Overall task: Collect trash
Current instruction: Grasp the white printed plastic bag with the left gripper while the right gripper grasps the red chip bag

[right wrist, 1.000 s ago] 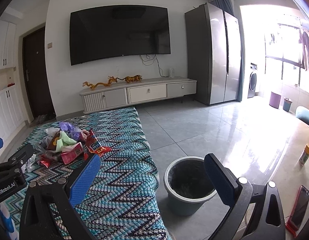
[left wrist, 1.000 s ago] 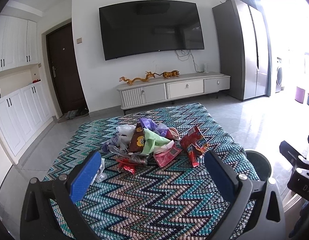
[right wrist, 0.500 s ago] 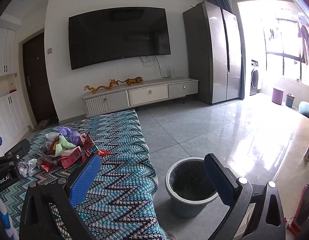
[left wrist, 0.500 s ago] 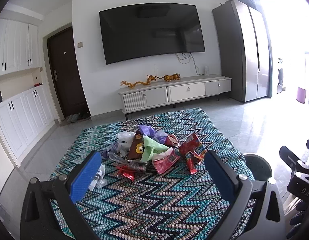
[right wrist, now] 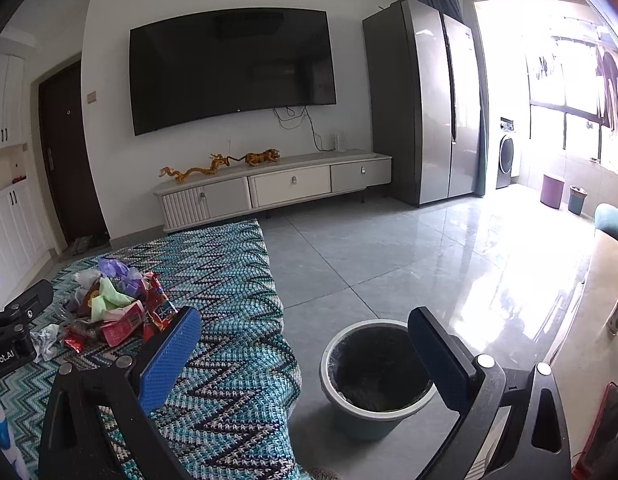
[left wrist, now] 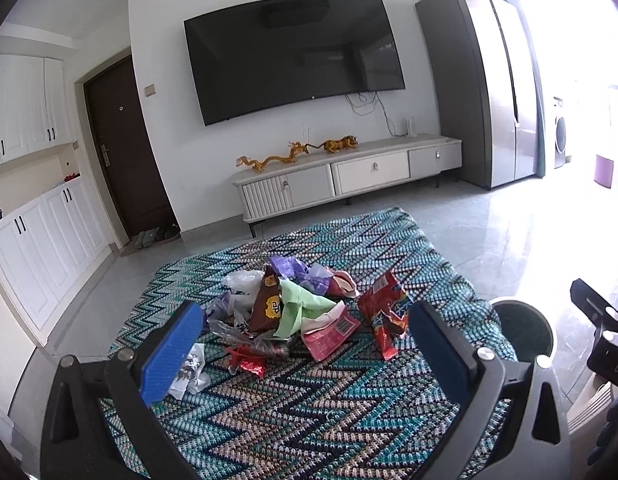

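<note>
Both claws spread wide with nothing in them; left claw (left wrist: 305, 344) frames the trash pile (left wrist: 297, 312) mid-frame on the zigzag-covered table (left wrist: 309, 408); right claw (right wrist: 305, 344) faces the bin (right wrist: 373, 376) lower centre on the floor, TV (right wrist: 233, 68) behind.

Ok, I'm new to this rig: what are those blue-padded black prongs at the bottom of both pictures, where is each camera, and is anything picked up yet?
Those prongs are two-finger grippers, one held in each of a person's hands; each camera sits on its gripper and looks forward along the fingers. The left gripper is open and empty, facing a heap of crumpled snack wrappers and plastic bags on the teal zigzag woven cover. The right gripper is also open and empty, above the cover's edge and a grey-green round bin with a dark liner standing on the tiled floor beside it. Each view also shows the other gripper at its edge. Nothing has been collected yet.
</note>
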Demonstrator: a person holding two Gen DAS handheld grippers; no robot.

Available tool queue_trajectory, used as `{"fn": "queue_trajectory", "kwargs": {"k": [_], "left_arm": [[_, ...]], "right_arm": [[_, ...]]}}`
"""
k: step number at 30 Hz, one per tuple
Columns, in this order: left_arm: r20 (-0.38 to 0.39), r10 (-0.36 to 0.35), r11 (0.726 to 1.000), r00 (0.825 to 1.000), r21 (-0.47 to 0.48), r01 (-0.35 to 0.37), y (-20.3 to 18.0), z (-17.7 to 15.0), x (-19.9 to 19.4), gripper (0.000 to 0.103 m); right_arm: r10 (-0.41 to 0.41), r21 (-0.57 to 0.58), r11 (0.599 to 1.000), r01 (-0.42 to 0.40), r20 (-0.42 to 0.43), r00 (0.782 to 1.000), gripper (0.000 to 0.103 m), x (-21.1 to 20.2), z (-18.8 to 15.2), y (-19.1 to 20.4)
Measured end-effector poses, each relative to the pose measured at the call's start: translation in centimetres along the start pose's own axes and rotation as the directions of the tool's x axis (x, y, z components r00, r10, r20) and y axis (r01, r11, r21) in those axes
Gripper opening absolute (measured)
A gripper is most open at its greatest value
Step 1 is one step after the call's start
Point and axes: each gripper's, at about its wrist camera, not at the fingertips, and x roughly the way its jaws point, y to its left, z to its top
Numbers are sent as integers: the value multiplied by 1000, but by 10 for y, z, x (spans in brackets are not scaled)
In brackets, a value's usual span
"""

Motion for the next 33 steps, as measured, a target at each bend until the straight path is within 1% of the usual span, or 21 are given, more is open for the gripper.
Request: {"fn": "queue_trajectory", "kwargs": {"k": [11,15,19,25,33], "left_arm": [[-112,4,1000,994,9,-3,-5,-9,55,103],[-138,-2,1000,990,27,5,-10,-10,71,103],[-151,9,999,989,41,-2,-14,-10,82,103],[-163,41,998,986,63,-31,-15,-11,83,103],[-126,29,999,992,41,-24,4,-7,58,103]], "right_arm": [[45,1,999,-45,-89,995,103,43,-4,-2],[56,5,998,-56,-112,992,103,60,-3,-4],[54,8,999,-54,-130,990,103,71,-1,-7],[42,7,999,-41,-138,989,103,70,1,-9],[35,-19,999,-37,-106,994,103,45,10,-1]]}}
